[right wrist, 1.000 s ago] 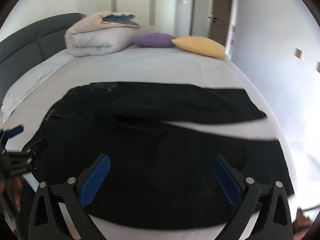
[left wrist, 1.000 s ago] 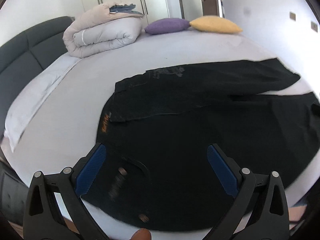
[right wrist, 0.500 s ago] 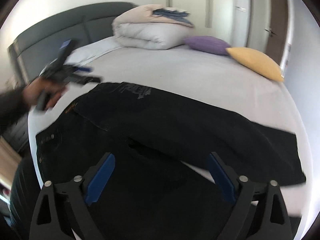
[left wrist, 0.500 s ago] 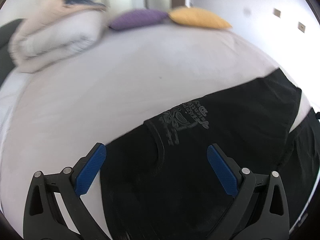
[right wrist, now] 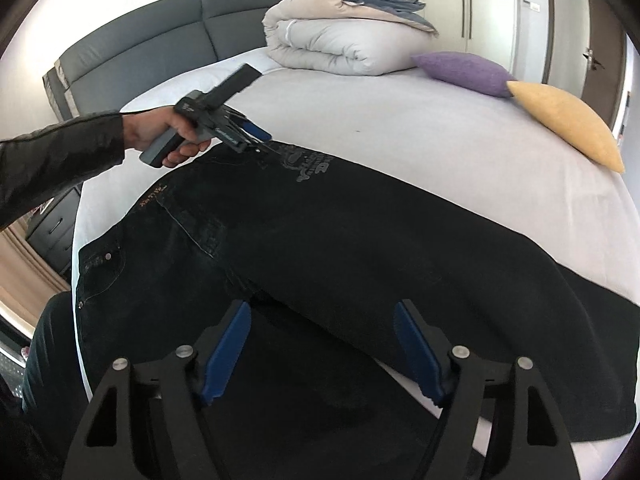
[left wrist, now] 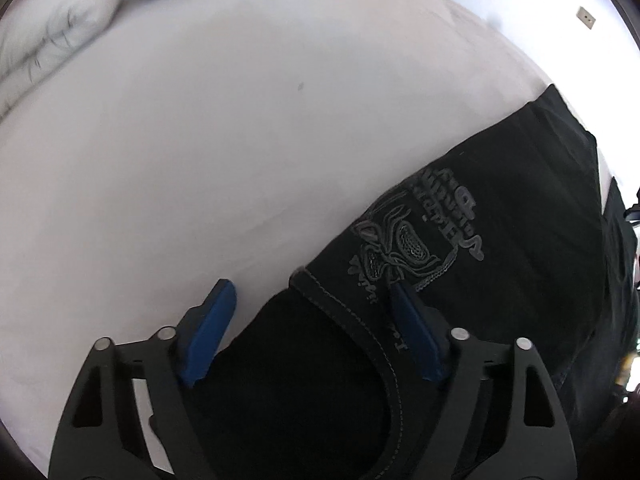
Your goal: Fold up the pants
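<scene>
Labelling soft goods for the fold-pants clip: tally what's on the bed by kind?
Black pants: 1
Folded duvet: 1
Purple pillow: 1
Yellow pillow: 1
Blue garment atop duvet: 1
Total: 5

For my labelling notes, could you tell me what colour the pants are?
Black pants, with grey print; clearest in the right wrist view.

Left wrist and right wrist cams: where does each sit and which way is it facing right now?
Left wrist: rides the left hand-held gripper, low over the black pants' waistband corner, facing across the bed; only its open fingers show.
Right wrist: rides the right hand-held gripper, above the pants' legs, facing the headboard; shows its open fingers plus the person's left hand.
Shared: the pants' grey printed logo, yellow pillow.
</scene>
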